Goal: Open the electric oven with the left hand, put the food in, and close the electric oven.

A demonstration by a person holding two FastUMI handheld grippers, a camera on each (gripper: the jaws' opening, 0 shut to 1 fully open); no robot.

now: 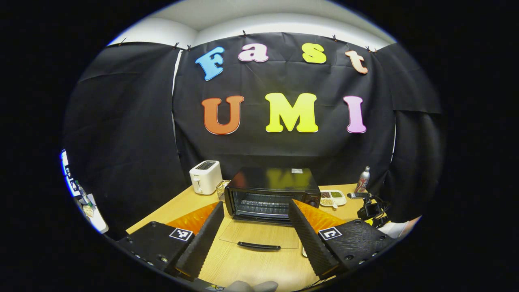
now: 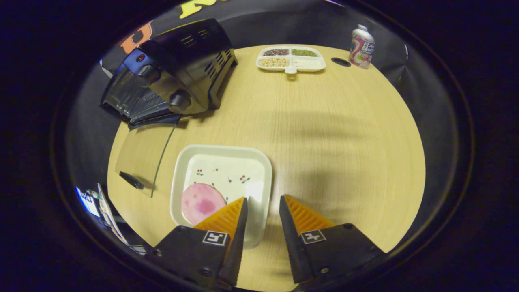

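The black electric oven (image 1: 271,190) stands at the back of the wooden table, its glass door (image 1: 259,234) folded down flat toward me and its wire rack showing inside. My left gripper (image 1: 256,205) hovers open in front of the door, holding nothing. In the right gripper view the oven (image 2: 178,69) sits at the upper left with its door (image 2: 142,158) down. A white square plate (image 2: 227,170) carries a pink slice of ham (image 2: 202,204). My right gripper (image 2: 263,199) is open and straddles the plate's right rim, one finger over the plate and one outside it.
A white toaster (image 1: 205,177) stands left of the oven. A divided snack tray (image 2: 290,59) and a bottle (image 2: 361,40) sit at the table's far side, beside a round cable hole (image 2: 341,61). A sleeve (image 1: 399,227) shows at the right edge.
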